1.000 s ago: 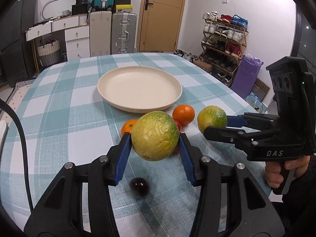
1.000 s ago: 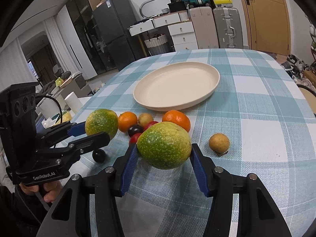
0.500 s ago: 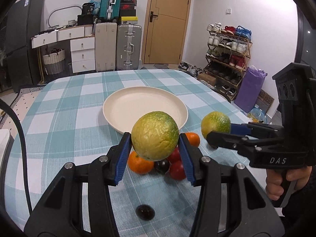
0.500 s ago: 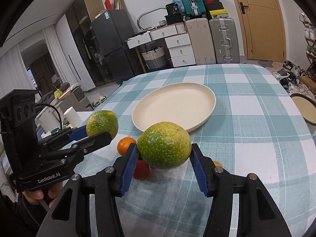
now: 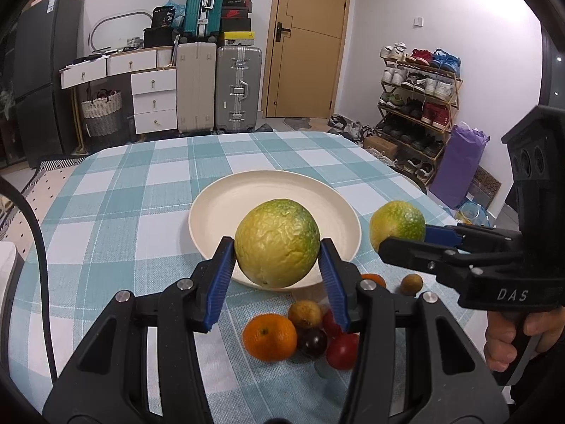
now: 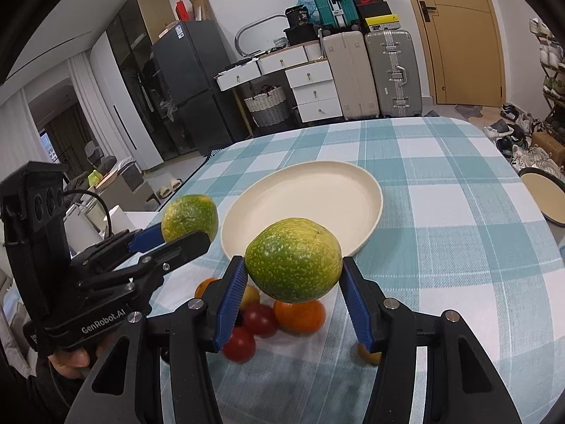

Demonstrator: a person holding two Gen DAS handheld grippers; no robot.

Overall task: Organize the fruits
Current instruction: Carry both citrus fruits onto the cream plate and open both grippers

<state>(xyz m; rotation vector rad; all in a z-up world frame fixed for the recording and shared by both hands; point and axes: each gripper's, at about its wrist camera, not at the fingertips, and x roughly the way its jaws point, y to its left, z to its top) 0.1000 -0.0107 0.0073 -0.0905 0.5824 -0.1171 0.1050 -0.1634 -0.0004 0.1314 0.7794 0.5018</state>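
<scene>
Green citrus (image 5: 277, 242) clamped in left tool (image 5: 275, 275), plate (image 5: 219, 212) beyond

Both fisheye cameras are sitting on the handheld grippers, looking forward and downward along the fingers at close range over the checked table (image 5: 116, 212). The left view is facing the plate (image 5: 219, 208) with the door (image 5: 310, 42) and shoe rack (image 5: 420, 106) behind; the right gripper (image 5: 395, 243) is showing at its right edge. The right view is facing the same plate (image 6: 317, 190) from the other side, toward the fridge (image 6: 187, 84), with the left gripper (image 6: 183, 240) at its left edge. Both are sharing plate, table, suitcases (image 5: 219, 84) and door.
</scene>
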